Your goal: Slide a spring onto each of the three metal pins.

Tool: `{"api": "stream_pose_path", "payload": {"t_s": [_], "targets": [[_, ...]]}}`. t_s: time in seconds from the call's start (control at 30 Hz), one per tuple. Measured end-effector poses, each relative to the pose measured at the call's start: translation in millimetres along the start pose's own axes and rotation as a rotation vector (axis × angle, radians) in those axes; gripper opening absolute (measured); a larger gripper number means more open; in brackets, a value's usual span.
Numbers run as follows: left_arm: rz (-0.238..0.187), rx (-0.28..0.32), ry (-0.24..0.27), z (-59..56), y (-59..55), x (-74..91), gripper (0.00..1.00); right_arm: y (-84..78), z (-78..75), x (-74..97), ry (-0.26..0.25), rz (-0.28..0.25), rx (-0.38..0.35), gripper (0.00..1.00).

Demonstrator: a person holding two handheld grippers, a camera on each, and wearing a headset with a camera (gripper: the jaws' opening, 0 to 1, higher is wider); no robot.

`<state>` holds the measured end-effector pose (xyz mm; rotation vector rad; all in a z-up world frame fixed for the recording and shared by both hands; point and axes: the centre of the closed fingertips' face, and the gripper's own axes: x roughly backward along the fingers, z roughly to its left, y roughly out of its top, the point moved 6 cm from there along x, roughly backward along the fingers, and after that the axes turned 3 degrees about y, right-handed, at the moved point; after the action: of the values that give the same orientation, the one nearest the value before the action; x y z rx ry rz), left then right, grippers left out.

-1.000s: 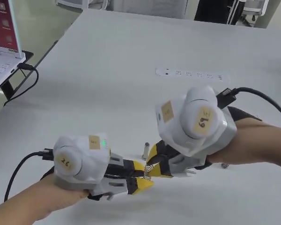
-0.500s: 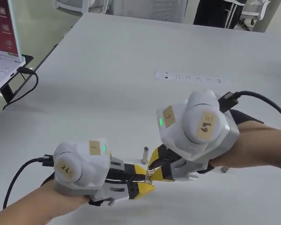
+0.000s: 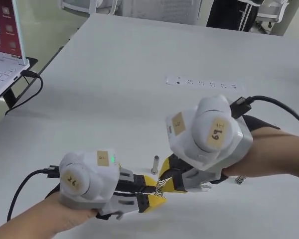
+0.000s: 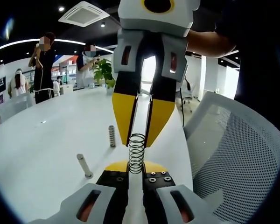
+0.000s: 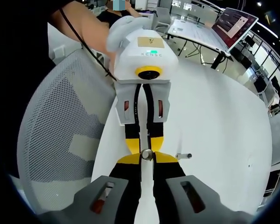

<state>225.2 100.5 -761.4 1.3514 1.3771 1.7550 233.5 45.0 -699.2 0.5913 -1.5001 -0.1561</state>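
Spring (image 4: 136, 153) juts from left claw (image 4: 135, 175); whether right claw (image 4: 141, 140) grips it is unclear.

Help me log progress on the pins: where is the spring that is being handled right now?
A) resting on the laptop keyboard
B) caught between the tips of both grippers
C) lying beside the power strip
B: the left gripper view shows the spring with one end at the left gripper tips and the other at the right gripper yellow tips.
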Motion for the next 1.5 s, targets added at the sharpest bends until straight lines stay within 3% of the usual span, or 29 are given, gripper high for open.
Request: {"api": "stream_pose_path", "payload": {"t_s": [0.53,0.63,0.8,1.0,1.5], "targets": [[0.012,0.018,-0.002,-0.4,0.6,-0.6,0.03,0.9,-0.7,1.5,0.012,0.025,0.013,0.05],[0.021,0.028,0.010,1.2,-1.3,0.9,0.04,4.3,-2.4,2.8,0.007,0.012,0.015,0.05],[0.016,0.037,0.018,1.8,-0.7,1.6,0.08,6.1,-3.0,0.0,0.008,0.036,0.037,0.05],[0.016,0.038,0.026,2.4,-3.1,3.9,0.08,-0.8,-1.0,-6.1,0.007,0.082,0.057,0.05],[0.012,0.068,0.058,5.7,-10.1,15.2,0.15,-18.2,-1.2,-18.7,0.009,0.115,0.027,0.05]]}}
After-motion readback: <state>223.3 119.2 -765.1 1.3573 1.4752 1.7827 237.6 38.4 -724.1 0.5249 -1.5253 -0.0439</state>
